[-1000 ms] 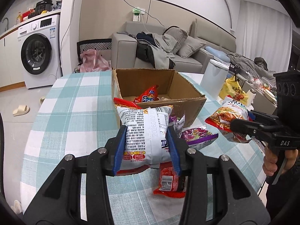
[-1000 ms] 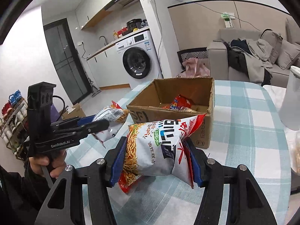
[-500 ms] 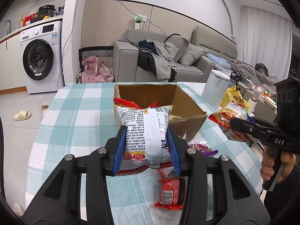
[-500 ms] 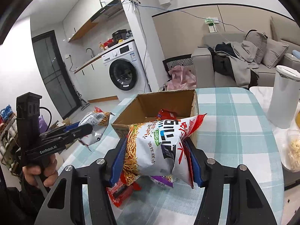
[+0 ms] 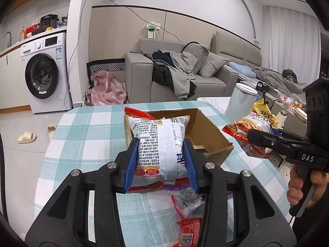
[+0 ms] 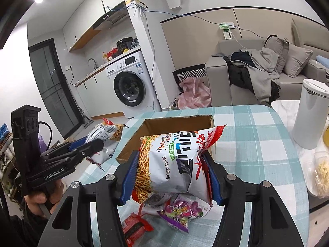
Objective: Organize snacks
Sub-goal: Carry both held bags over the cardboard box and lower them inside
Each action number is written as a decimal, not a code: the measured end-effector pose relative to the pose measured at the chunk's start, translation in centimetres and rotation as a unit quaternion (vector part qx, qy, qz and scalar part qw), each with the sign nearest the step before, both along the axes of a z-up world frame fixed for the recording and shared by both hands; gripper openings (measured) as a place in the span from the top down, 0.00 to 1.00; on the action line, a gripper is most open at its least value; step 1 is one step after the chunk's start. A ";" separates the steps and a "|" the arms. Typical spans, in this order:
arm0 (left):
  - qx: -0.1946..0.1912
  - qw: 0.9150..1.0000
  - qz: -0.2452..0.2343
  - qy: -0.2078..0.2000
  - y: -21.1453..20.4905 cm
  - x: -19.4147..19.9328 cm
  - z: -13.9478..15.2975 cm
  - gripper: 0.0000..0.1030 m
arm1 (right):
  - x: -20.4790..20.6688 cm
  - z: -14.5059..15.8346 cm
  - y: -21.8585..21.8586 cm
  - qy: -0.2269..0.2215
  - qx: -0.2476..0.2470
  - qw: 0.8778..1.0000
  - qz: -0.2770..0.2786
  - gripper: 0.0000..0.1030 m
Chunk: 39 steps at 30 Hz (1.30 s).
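Left gripper [image 5: 160, 160] pinches a white snack bag [image 5: 159, 144] above the cardboard box's [image 5: 207, 131] near edge; right gripper [image 6: 170, 177] clamps a noodle-snack bag [image 6: 174, 164]. Far checked tablecloth [image 5: 90, 127] lies bare.

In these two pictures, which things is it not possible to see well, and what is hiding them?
- Inside of the cardboard box: left wrist view, covered by the white snack bag in the left gripper; right wrist view, covered by the noodle snack bag in the right gripper.
- Purple packet and red packet on the table: partly under the held bag and gripper frame.
- Print on both bags: too small to read.
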<state>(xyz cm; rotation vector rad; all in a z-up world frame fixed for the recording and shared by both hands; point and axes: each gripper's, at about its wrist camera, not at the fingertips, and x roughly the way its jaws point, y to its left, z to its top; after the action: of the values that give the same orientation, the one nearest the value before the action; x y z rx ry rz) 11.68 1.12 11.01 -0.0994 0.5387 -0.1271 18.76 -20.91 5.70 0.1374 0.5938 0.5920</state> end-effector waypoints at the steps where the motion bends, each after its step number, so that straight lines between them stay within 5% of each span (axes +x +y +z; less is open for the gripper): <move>1: 0.002 1.000 0.000 -0.001 -0.1 0.4 0.0 0.62 | 0.3 0.1 0.1 0.001 0.000 1.000 -0.002 0.42; 16: -0.010 1.000 0.006 0.026 -0.1 7.0 -2.8 0.62 | 4.5 -1.6 1.7 0.011 0.010 1.000 -0.014 0.42; 39: 0.013 0.999 0.005 0.034 -1.1 11.7 -5.5 0.62 | 8.9 -4.1 3.6 0.033 0.016 0.999 -0.033 0.42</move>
<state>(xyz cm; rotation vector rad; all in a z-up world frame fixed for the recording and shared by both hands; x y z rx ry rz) 23.41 0.00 5.53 -0.0807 0.6080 -0.1067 27.64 -17.30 1.62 0.2063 0.6411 0.5346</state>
